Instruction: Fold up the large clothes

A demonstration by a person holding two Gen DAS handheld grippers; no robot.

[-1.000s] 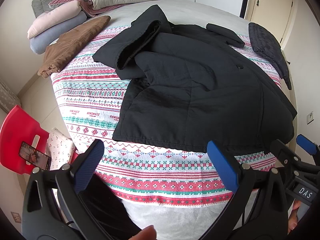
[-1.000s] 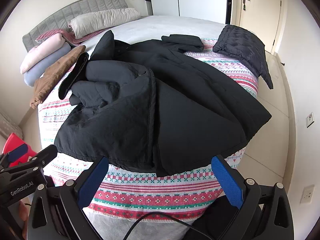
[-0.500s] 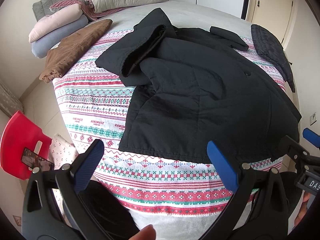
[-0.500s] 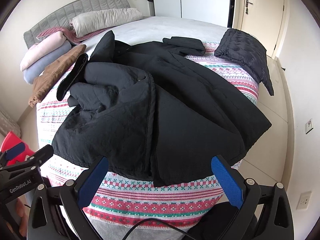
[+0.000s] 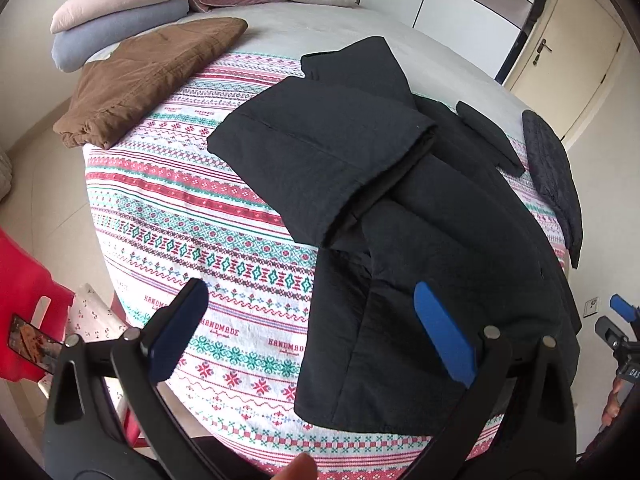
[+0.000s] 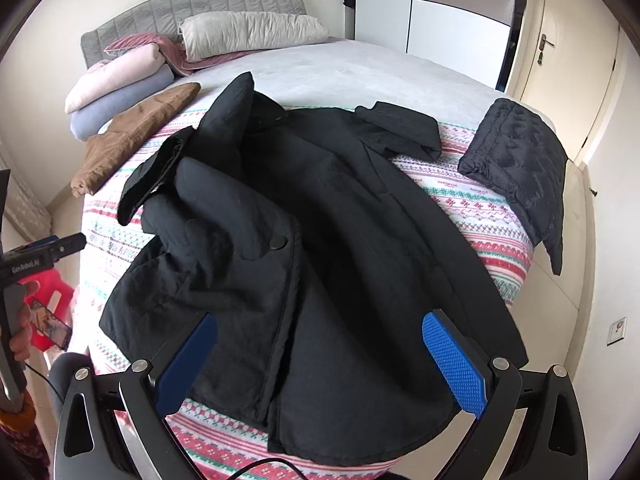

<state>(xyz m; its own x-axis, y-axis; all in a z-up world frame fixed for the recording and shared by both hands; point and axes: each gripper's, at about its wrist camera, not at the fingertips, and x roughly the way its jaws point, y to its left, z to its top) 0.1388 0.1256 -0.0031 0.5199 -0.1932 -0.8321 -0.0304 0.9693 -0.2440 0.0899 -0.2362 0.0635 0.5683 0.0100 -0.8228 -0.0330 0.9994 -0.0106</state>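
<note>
**Both grippers open above black coat on bed**

Left gripper (image 5: 310, 328): blue pads (image 5: 444, 334) spread wide, nothing between them. It hangs over the near left hem area of the black coat (image 5: 420, 240), not touching fabric. Through the gap: patterned blanket (image 5: 192, 216) on the left half, coat hem on the right half. A fingertip of the holding hand pokes in at the bottom edge.

Right gripper (image 6: 320, 364): pads (image 6: 454, 364) also wide apart, empty. It hovers over the coat's (image 6: 320, 240) near hem, front placket line running between the fingers. No contact visible.

Coat lies spread, front up, on the red-green-white knit-pattern blanket (image 6: 480, 216) across the foot half of the bed (image 6: 360, 72). Round black button (image 6: 278, 243) shows near the middle of the front. Left sleeve (image 5: 320, 160) is folded in, cuff end lying across the chest; right sleeve cuff (image 6: 400, 128) lies folded at the far right shoulder side. Bottom hem reaches close to the near blanket edge.

Around it: folded quilted black garment (image 6: 520, 176) on the right bed edge, partly hanging off. Folded brown garment (image 5: 148, 76) at the left bed edge, apart from the coat. Behind that, rolled pink (image 6: 116, 76) and blue-grey bedding (image 6: 120, 108) stacked, then a white pillow (image 6: 252, 32) at the grey headboard (image 6: 192, 4). Red chair (image 5: 24, 304) on the floor left, with a phone (image 5: 34, 344) on it. White wardrobe (image 6: 432, 20) and a cream door (image 6: 560, 52) at back.
</note>
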